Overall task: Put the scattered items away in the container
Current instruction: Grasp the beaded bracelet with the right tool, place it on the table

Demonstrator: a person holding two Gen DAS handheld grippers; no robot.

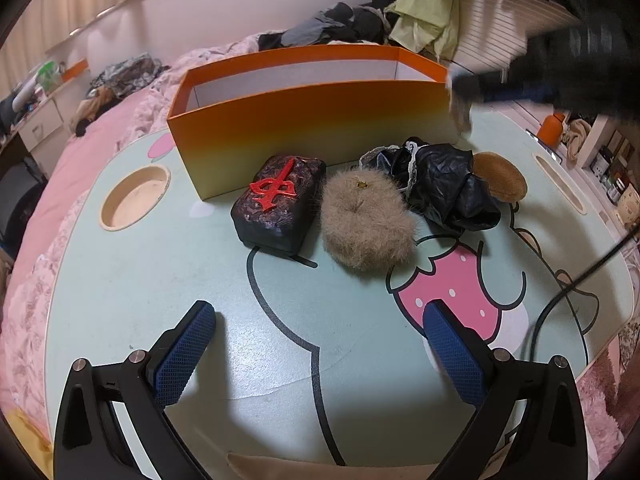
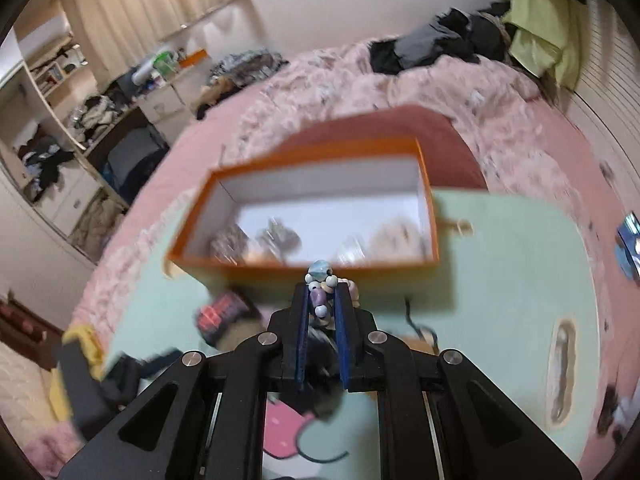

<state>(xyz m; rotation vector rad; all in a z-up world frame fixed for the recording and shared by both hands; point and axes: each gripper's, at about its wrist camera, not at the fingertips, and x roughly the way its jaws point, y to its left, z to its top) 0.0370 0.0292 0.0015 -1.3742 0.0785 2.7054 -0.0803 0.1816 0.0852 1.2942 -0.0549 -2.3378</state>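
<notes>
An orange box [image 1: 304,120] with a white inside stands on the pale green table [image 1: 160,300]. In front of it lie a dark block with a red sign [image 1: 279,203], a beige fur ball [image 1: 366,222], crumpled black fabric [image 1: 444,180] and a brown pad [image 1: 502,176]. My left gripper [image 1: 320,332] is open and empty, low over the table before them. My right gripper [image 2: 322,300] is shut on a bead bracelet [image 2: 320,280], held above the box's near wall [image 2: 304,268]. Blurred items lie inside the box. The right gripper shows blurred at the box's right end in the left wrist view [image 1: 464,88].
The table sits on a bed with a pink cover [image 2: 400,92] and piled clothes [image 1: 352,24]. A round cup recess [image 1: 134,198] is at the table's left, a slot [image 1: 560,182] at its right. A black cable [image 1: 576,280] crosses the right side. A cluttered desk [image 1: 36,96] stands left.
</notes>
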